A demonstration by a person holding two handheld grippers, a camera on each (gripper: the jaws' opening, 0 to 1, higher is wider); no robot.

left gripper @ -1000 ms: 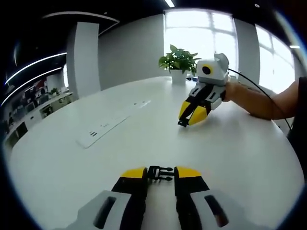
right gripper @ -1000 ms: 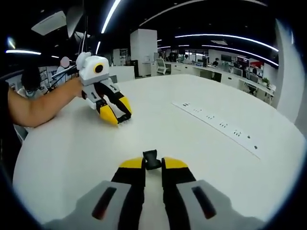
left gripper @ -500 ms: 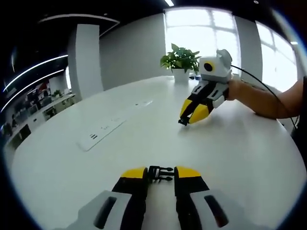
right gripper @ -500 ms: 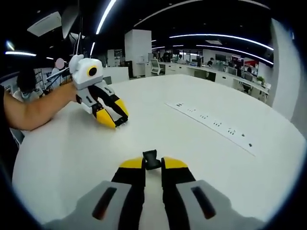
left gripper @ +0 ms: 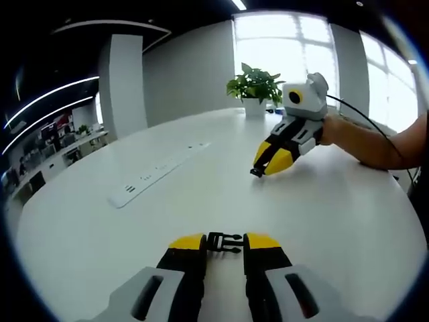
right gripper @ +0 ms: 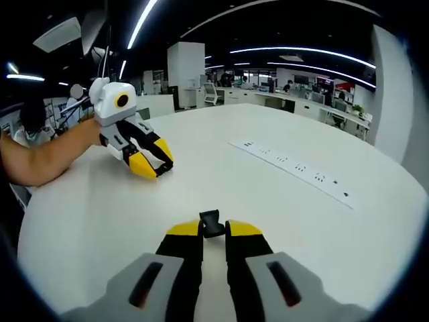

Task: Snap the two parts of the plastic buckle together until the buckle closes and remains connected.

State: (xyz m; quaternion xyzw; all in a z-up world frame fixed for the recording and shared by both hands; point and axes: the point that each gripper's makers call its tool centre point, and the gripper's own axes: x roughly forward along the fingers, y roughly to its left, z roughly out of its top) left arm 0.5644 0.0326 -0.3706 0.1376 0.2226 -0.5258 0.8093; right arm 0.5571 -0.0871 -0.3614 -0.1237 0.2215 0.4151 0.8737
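The left gripper is clamping the pronged buckle half between its yellow tips, just above the white table; the half is lying crosswise to the jaws, prongs pointing toward the view's right. The right gripper is pinching the socket half, whose long axis is running forward along the jaws and sticking out past the tips. Both are hovering well apart over the table, far from the power strip and the potted plant near its far edge.
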